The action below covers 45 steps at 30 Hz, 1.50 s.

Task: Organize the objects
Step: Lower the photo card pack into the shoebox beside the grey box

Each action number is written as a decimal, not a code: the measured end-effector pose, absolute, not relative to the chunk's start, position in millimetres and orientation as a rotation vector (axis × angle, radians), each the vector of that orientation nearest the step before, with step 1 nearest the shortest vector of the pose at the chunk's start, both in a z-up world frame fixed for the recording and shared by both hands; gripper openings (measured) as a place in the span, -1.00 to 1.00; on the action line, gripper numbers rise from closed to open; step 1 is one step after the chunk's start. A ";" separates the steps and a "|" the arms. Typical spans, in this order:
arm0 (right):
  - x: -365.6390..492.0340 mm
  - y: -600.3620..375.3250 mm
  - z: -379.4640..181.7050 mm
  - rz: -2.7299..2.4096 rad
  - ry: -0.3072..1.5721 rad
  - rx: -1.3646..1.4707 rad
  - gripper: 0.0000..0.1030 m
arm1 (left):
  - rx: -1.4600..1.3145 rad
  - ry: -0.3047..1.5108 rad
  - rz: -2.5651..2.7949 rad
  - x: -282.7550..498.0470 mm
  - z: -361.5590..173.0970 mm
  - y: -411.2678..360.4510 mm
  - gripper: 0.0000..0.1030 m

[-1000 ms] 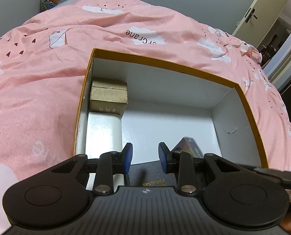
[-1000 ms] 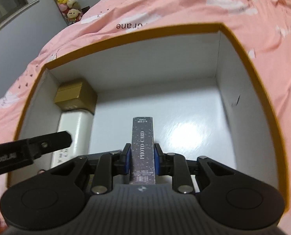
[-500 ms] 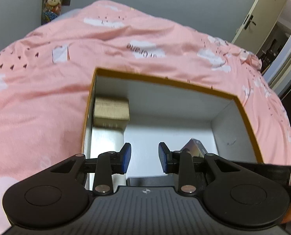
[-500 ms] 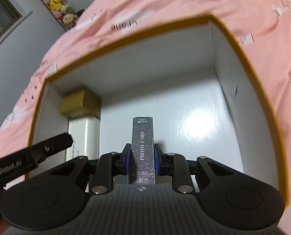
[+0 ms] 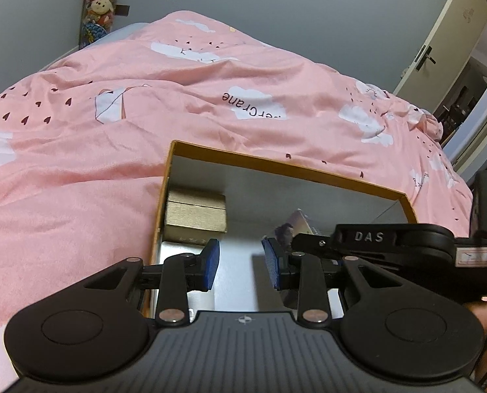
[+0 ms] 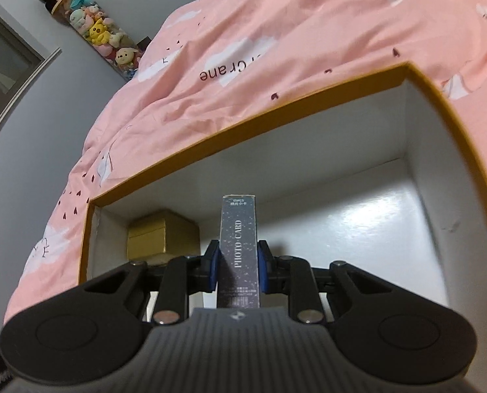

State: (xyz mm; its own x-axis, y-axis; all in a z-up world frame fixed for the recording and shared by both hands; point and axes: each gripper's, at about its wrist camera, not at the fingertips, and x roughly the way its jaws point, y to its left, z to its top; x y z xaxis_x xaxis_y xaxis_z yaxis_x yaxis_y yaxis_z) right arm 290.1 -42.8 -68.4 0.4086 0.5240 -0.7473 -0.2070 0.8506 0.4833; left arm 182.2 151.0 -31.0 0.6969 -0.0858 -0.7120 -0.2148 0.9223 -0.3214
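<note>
One dark speckled "PHOTO CARD" box (image 6: 239,249) sits clamped in right tongs (image 6: 237,263); left tongs (image 5: 242,263) apart, empty.

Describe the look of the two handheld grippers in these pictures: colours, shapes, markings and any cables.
Both are matte black. The left gripper has blue pads on slim linkage bars with silver pivot pins, two round discs either side, and a ribbed grey plate bearing a small cross-in-circle mark. The right gripper is built the same; seen from the left wrist camera, its side reads "DAS". Dark cables hang at that view's right edge.

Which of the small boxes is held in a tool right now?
The dark PHOTO CARD box, clamped upright in the right tool; the gold box sits in the big box's corner.
</note>
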 end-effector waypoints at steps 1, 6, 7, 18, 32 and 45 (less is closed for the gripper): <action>292.6 -40.3 -70.6 0.475 1.062 0.349 -0.53 | -0.408 0.804 0.075 182.7 -32.1 153.2 -0.31; 301.7 -29.8 -79.5 0.479 1.082 0.385 -0.53 | -0.443 0.809 0.087 185.5 -36.3 164.5 -0.31; 303.2 -27.5 -81.4 0.484 1.085 0.391 -0.53 | -0.446 0.808 0.090 185.6 -36.7 166.1 -0.31; 305.9 -13.4 -105.2 0.589 1.230 0.359 -0.48 | -0.458 0.819 0.094 187.1 -39.7 169.2 -0.31; 315.9 -5.1 -107.6 0.562 1.254 0.124 -0.11 | -0.443 0.828 0.092 185.5 -41.7 162.8 -0.31; 312.1 -23.7 -82.2 0.579 1.182 0.179 -0.53 | -0.442 0.823 0.080 179.9 -39.8 159.9 -0.31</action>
State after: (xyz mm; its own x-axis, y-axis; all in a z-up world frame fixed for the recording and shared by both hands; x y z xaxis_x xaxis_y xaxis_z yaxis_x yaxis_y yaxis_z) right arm 312.1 -23.7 -82.2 0.2542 0.5140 -0.8192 -0.3319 0.8420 0.4253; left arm 179.9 159.9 -39.8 0.6826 -0.1002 -0.7239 -0.2379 0.9061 -0.3497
